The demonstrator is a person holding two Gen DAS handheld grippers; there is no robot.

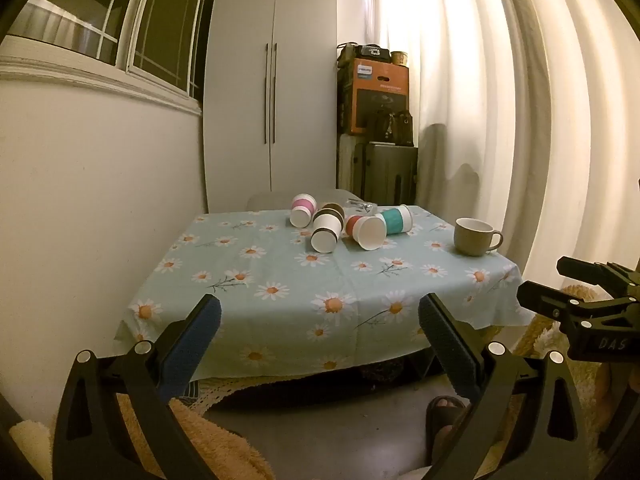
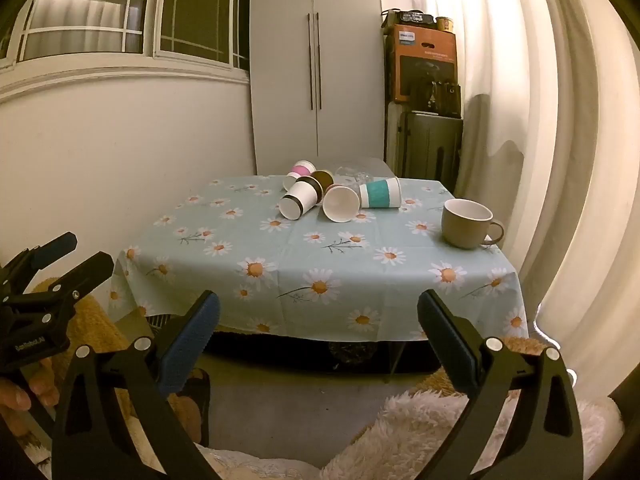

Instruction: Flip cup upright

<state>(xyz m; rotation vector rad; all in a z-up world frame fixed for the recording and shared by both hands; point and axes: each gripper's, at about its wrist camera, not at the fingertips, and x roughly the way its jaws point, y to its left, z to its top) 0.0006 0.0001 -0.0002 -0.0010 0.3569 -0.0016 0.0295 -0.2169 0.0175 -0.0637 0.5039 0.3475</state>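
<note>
Several paper cups lie on their sides at the far middle of the table: a pink-banded cup, a brown-banded cup, a red-banded cup and a teal-banded cup. A grey mug stands upright at the right. My left gripper is open and empty, short of the table's near edge. My right gripper is open and empty too, also short of the table; it shows in the left wrist view.
The table has a daisy-print cloth. A white wall is at the left, a white wardrobe behind, boxes and a suitcase at the back right, curtains at the right. Fluffy rugs and a sandalled foot are below.
</note>
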